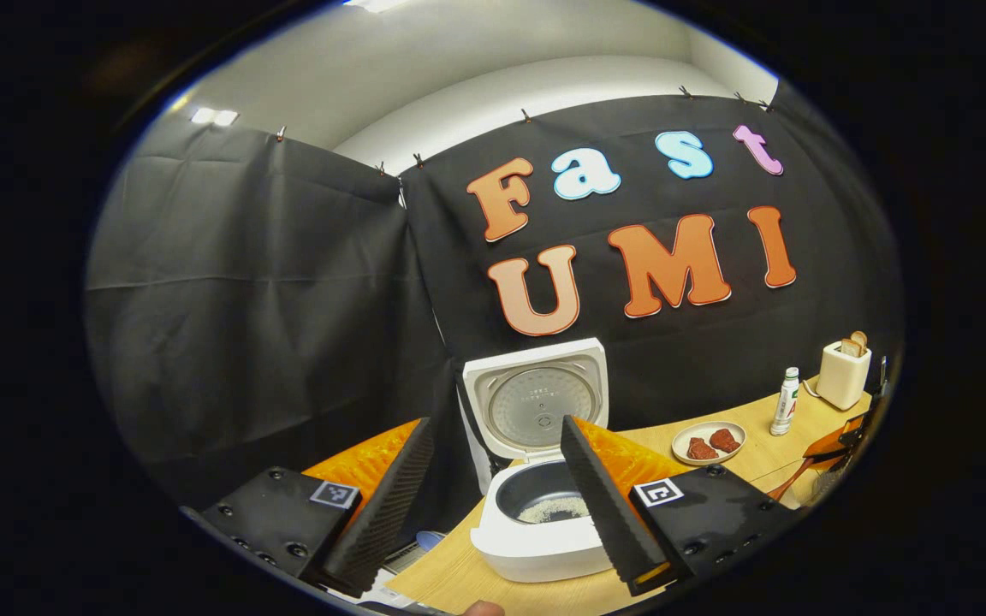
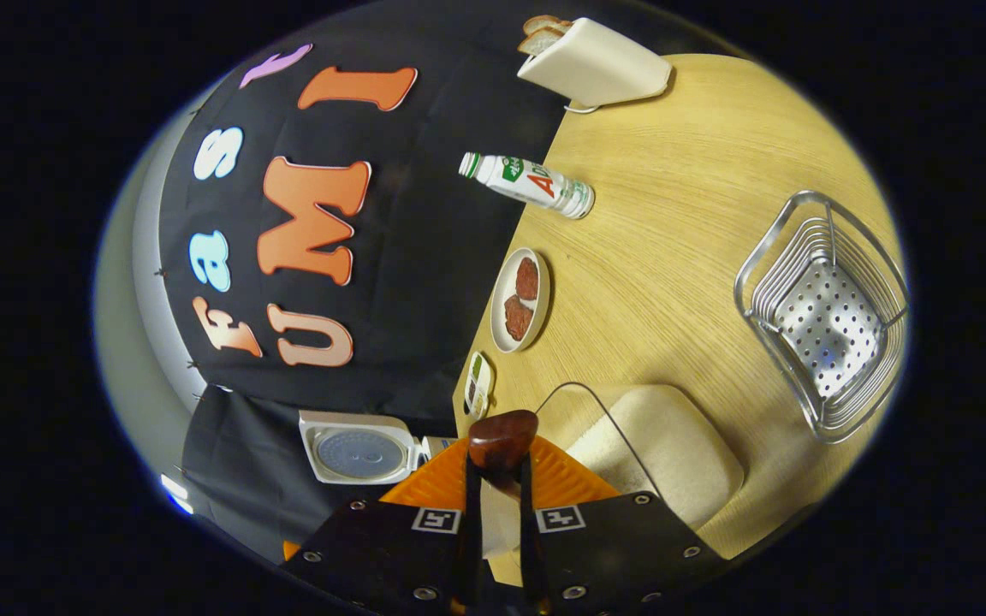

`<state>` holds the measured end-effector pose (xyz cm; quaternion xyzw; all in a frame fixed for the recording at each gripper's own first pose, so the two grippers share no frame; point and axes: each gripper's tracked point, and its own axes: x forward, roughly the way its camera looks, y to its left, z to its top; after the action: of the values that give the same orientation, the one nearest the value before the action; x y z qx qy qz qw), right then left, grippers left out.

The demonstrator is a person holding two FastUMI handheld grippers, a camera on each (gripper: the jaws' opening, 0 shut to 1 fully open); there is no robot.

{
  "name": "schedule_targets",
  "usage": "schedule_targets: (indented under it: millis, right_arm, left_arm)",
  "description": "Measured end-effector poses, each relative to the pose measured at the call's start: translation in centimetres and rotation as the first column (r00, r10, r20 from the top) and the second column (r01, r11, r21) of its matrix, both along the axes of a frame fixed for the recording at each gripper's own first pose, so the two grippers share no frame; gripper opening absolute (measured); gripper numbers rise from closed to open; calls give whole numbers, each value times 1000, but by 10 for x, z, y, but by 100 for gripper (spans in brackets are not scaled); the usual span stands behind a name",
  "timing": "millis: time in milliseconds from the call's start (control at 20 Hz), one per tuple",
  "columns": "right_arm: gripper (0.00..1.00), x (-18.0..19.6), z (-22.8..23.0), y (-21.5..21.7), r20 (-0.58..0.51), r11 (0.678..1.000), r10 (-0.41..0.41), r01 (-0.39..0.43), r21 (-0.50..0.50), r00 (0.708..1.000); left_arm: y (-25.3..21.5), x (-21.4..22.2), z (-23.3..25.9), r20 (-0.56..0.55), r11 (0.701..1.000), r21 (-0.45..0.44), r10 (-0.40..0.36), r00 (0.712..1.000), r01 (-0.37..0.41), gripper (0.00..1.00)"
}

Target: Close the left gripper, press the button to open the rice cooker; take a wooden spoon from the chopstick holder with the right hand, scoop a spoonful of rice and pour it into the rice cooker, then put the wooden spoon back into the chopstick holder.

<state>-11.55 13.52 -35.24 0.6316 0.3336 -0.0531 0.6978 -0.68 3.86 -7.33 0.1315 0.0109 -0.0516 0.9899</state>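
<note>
The white rice cooker [image 1: 544, 547] stands open on the wooden table, its lid [image 1: 536, 398] upright and some rice lying in the dark pot [image 1: 536, 500]. My left gripper [image 1: 495, 423] hovers short of it, open, with nothing between the fingers. My right gripper [image 2: 499, 479] is shut on the wooden spoon [image 2: 503, 438], whose dark bowl sticks out past the fingertips; I cannot tell whether it holds rice. This view is rolled sideways. A clear tub of rice [image 2: 673, 445] lies just beyond the spoon. The wire chopstick holder [image 2: 827, 316] stands farther right. The right gripper [image 1: 848, 436] with the spoon [image 1: 801, 472] appears at the far right.
A plate with two pieces of meat [image 2: 520, 299], a white bottle [image 2: 527, 181] and a toaster with bread [image 2: 596, 60] line the table's back edge by the black cloth wall. The cooker lid [image 2: 360, 452] shows off to one side of the right gripper.
</note>
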Motion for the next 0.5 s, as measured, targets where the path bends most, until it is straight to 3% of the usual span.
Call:
schedule_targets:
  millis: [300,500]
  right_arm:
    - [18,12,17,-32,2,975,-150,147,165,989]
    - [18,20,39,-33,7,950,-191,183,252,982]
  left_arm:
    - [-21,3,-1,-2,999,-19,-35,999,35,100]
    - [-28,4,-5,-7,999,-19,-45,999,45,98]
